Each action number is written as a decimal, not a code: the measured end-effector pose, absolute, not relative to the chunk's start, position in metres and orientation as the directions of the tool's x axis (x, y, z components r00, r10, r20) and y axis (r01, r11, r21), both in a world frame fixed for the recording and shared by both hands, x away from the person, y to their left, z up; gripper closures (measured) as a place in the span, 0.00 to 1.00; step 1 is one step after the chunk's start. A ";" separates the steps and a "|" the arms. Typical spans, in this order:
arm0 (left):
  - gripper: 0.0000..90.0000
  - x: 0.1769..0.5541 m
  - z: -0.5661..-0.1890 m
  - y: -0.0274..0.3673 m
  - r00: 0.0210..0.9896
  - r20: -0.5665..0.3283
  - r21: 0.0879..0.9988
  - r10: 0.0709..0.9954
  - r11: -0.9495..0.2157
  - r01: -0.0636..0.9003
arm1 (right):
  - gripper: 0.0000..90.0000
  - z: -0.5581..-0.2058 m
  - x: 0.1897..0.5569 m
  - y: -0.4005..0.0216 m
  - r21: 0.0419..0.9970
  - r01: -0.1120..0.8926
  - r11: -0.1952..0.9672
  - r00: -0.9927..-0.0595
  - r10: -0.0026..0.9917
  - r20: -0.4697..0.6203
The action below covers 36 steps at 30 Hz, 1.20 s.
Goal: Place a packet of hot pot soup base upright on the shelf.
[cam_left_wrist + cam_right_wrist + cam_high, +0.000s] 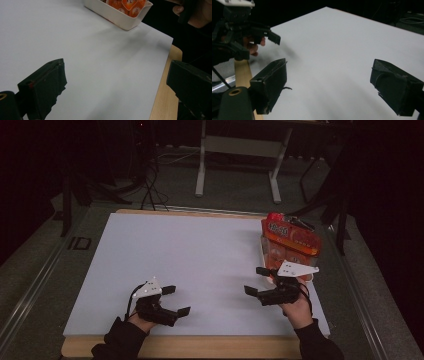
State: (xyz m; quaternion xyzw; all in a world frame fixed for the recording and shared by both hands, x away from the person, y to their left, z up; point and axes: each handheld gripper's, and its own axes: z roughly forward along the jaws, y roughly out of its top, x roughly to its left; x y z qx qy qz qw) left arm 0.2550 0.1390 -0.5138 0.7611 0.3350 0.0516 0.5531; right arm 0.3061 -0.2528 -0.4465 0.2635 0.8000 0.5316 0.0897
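Orange snack packets [291, 241] heaped in white tray [117, 17]

You have open white bench [200, 255] across the left, middle and far side; at the right edge a tray [117, 17] of orange packets [290, 242] blocks passage.

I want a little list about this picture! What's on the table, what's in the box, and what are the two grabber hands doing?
table: wooden table covered by a white sheet
box: white tray at the sheet's right edge, on the far side of the right gripper
in the box: orange snack packets; print too small to read
left gripper: left gripper open, holding nothing, near the front left of the sheet
right gripper: right gripper open, holding nothing, just in front of the tray
pointing: the two grippers face each other across the sheet
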 end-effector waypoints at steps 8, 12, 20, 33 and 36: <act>0.03 0.255 -0.514 0.139 0.771 -0.293 0.876 0.566 -0.165 0.454 | 0.15 -0.456 0.297 -0.252 0.887 0.334 0.319 -0.850 0.509 0.136; 0.03 0.255 -0.514 0.139 0.773 -0.291 0.876 0.564 -0.168 0.452 | 0.15 -0.460 0.292 -0.254 0.884 0.335 0.325 -0.852 0.504 0.138; 0.03 0.255 -0.515 0.139 0.772 -0.292 0.877 0.564 -0.165 0.451 | 0.15 -0.471 0.285 -0.261 0.873 0.335 0.354 -0.858 0.498 0.127; 0.03 0.254 -0.515 0.134 0.784 -0.279 0.881 0.555 -0.177 0.439 | 0.15 -0.483 0.287 -0.270 0.865 0.377 0.331 -0.831 0.533 0.158; 0.03 0.254 -0.516 0.133 0.787 -0.276 0.881 0.552 -0.183 0.437 | 0.15 -0.483 0.287 -0.270 0.867 0.364 0.339 -0.834 0.533 0.141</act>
